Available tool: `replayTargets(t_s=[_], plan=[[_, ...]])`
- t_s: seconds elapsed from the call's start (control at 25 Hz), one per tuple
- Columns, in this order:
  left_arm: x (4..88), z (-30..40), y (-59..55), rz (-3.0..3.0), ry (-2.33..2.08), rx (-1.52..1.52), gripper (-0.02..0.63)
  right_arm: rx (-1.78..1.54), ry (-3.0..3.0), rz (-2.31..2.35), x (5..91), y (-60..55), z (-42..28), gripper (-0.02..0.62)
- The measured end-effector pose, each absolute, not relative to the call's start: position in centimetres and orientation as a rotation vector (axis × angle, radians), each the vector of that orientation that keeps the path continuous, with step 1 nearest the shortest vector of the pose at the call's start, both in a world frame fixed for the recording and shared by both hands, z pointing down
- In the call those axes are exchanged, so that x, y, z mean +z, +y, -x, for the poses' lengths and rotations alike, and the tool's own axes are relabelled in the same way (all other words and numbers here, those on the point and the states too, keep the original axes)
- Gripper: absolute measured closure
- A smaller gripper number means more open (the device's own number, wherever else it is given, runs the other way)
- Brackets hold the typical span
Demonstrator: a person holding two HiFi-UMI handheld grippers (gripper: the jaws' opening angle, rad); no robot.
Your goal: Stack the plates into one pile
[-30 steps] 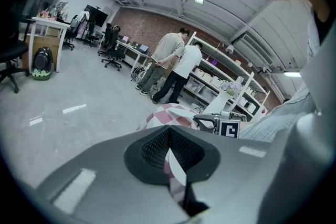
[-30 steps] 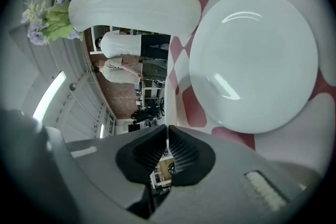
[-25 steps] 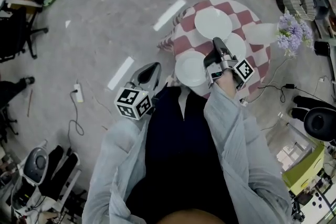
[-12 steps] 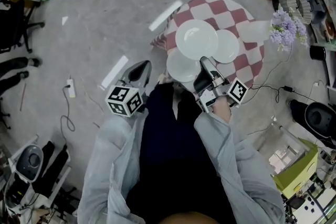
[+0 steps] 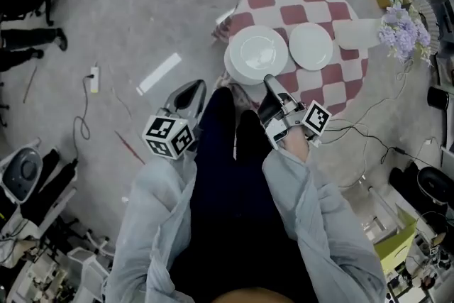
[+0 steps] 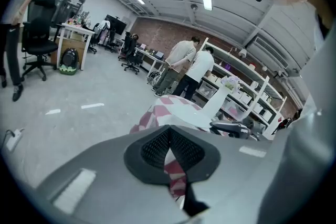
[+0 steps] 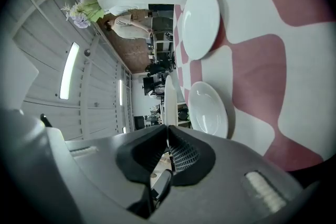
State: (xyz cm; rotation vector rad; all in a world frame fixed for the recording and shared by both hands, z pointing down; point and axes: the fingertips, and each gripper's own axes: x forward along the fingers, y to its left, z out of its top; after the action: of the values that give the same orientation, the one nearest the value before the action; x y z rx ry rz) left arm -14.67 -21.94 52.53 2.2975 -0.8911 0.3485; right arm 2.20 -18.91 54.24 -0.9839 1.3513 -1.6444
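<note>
Step in hand, as judged: setting the carried plate [image 5: 257, 53] onto the lower plate [image 7: 207, 110], which lies near the person's edge of the checked worktop [image 5: 312, 0] and is the reference for all positions here. Recommended practice is to bring the carried plate level and centre it over the lower plate so the rims line up all round. The far rim should bear first and the held rim be eased down after it, because the grip is on one edge only and the plate's weight hangs off that edge. Release only once the lower plate bears the load; a drop from height risks a chip or a skid off the worktop. The gripper should then draw back toward the person, away from the lower plate, without catching its rim. In the head view the carried plate covers most of the lower plate, slightly offset from it. In the right gripper view it shows edge-on, above the lower plate and apparently apart from it. A third plate [image 5: 311, 46] lies just to the right of the lower plate, not touching it, and is yet to be added. Right gripper [image 5: 268, 81]: jaws drawn almost together, clamped on the near rim of the carried plate. Left gripper [image 6: 168, 134]: pads meet at their tips with nothing between them; it hangs over the floor, left of the lower plate and well apart from it.
</note>
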Motion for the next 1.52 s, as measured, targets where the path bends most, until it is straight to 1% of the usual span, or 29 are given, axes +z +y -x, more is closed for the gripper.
replayTargets(t_s=[0.32,0.6,0.8,0.84,0.92,1.12,1.24,1.36,1.4,1.52], plan=[[53.9,16.4,-18.3,-2.238,-0.972,0.365,0.594,-1.788,1.285,0.970,58.7,-17.7,-0.3,0.580],[53.3,17.2,-17.4,-2.210,-1.034,0.322,0.594,-1.884,1.110,1.122,61.0,-17.1,-0.5,0.574],[53.4,17.6,-16.8,-2.183,-1.056,0.318,0.594,-1.929,1.026,1.183,61.5,-17.1,-1.0,0.555],[53.4,17.7,-16.8,-2.178,-1.059,0.319,0.594,-1.933,1.016,1.180,61.4,-17.2,-1.0,0.544],[53.4,17.5,-16.9,-2.173,-1.062,0.323,0.594,-1.936,0.993,1.177,61.1,-17.5,-1.1,0.518],[53.1,16.5,-17.4,-2.181,-1.060,0.317,0.594,-1.961,0.907,1.154,60.3,-18.3,-1.2,0.408],[52.7,16.1,-17.9,-2.194,-1.072,0.311,0.594,-1.981,0.850,1.122,59.6,-19.3,-1.1,0.280],[52.5,15.9,-17.8,-2.203,-1.071,0.318,0.594,-2.007,0.840,1.153,59.2,-19.8,-1.2,0.190],[52.5,15.9,-17.7,-2.207,-1.070,0.320,0.594,-2.012,0.838,1.166,59.2,-19.9,-1.3,0.164],[52.4,15.9,-17.5,-2.210,-1.070,0.321,0.594,-2.030,0.838,1.171,59.4,-19.9,-1.3,0.120]])
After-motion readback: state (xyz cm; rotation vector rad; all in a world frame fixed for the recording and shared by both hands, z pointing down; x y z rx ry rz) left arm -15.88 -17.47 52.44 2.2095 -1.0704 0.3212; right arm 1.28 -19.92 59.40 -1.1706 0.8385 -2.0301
